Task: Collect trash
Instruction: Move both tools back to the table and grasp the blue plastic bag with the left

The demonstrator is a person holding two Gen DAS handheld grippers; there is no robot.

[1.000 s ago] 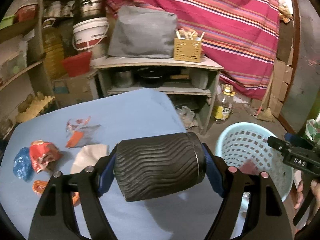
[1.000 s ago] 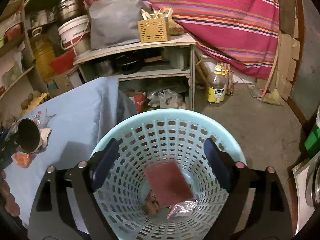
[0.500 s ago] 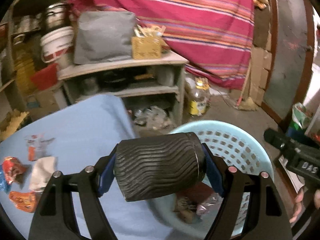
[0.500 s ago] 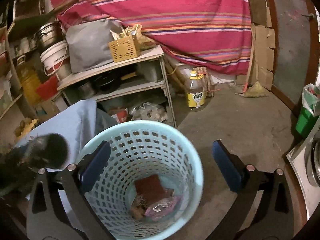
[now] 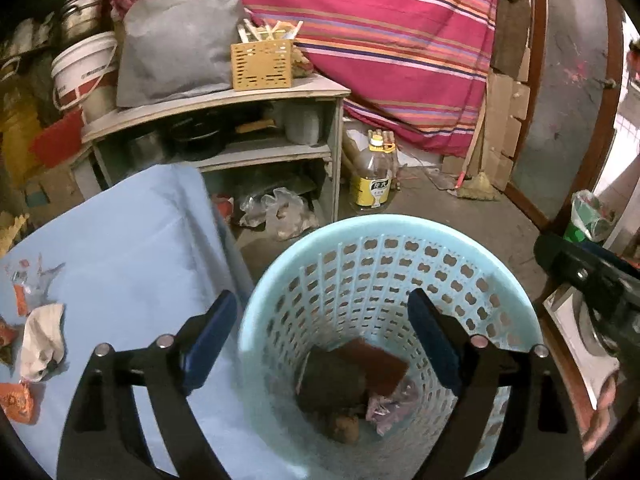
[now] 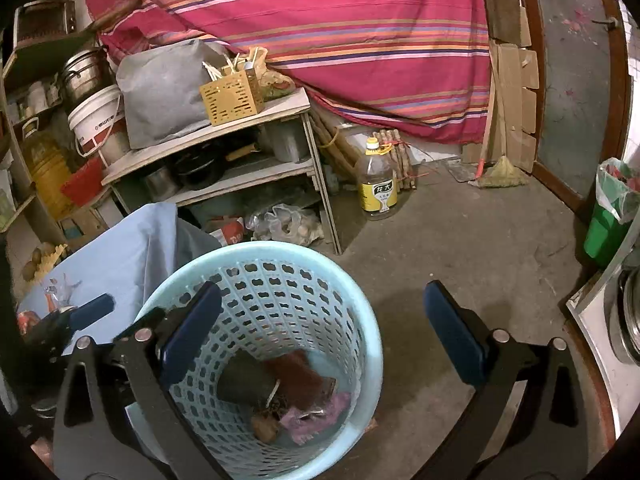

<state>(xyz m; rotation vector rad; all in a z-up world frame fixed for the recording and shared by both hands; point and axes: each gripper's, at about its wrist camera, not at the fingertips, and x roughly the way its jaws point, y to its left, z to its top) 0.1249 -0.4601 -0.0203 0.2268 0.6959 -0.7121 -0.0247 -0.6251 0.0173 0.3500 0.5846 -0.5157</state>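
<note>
Left hand-held gripper (image 5: 320, 328) has just been opening, nothing between its jaws now; black cup (image 5: 332, 380) lies in the basket (image 5: 400, 232). Right hand-held gripper (image 6: 320, 328) gapes empty too.

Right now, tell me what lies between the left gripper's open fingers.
In the left wrist view, the left gripper frames only the blue basket's near wall. The black ribbed cup lies below on the basket's floor.

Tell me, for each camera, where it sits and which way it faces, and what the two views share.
Left wrist: on the left claw, angled down into the blue basket; own open fingers, plus the right claw at the right edge.
Right wrist: on the right claw, angled down over basket and floor; own open fingers, left claw at left.
Shared: basket, black cup inside it, oil bottle, shelf.
</note>
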